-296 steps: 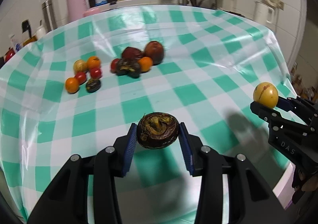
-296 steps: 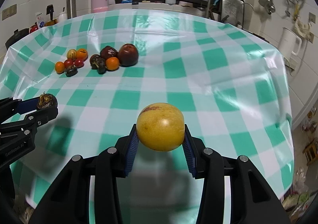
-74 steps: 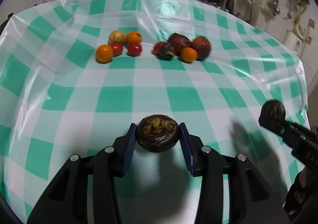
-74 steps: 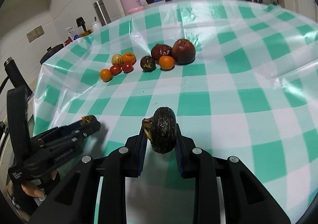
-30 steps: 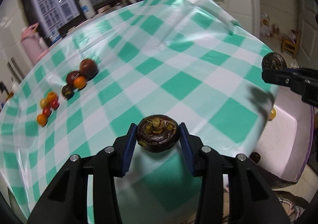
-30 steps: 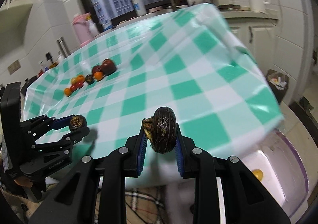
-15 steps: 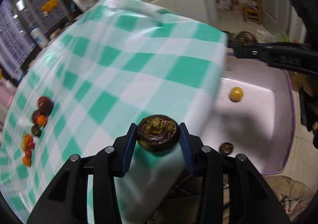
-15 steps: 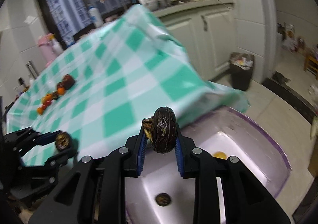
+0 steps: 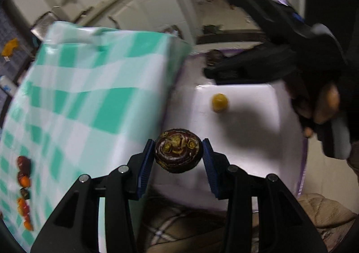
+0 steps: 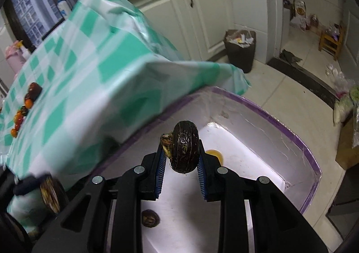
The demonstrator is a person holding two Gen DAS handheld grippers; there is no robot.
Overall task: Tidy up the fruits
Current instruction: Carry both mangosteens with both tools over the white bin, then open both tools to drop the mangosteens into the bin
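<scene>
Right wrist view: right gripper [image 10: 181, 164] and left gripper [image 9: 177, 157] each clamp a dark fruit above the purple-rimmed bin [image 10: 298, 138]

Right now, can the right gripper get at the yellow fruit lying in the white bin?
Probably not yet: the right gripper is shut on a dark mangosteen, so its jaws are full. The yellow fruit lies uncovered on the bin floor; the path looks free.
</scene>
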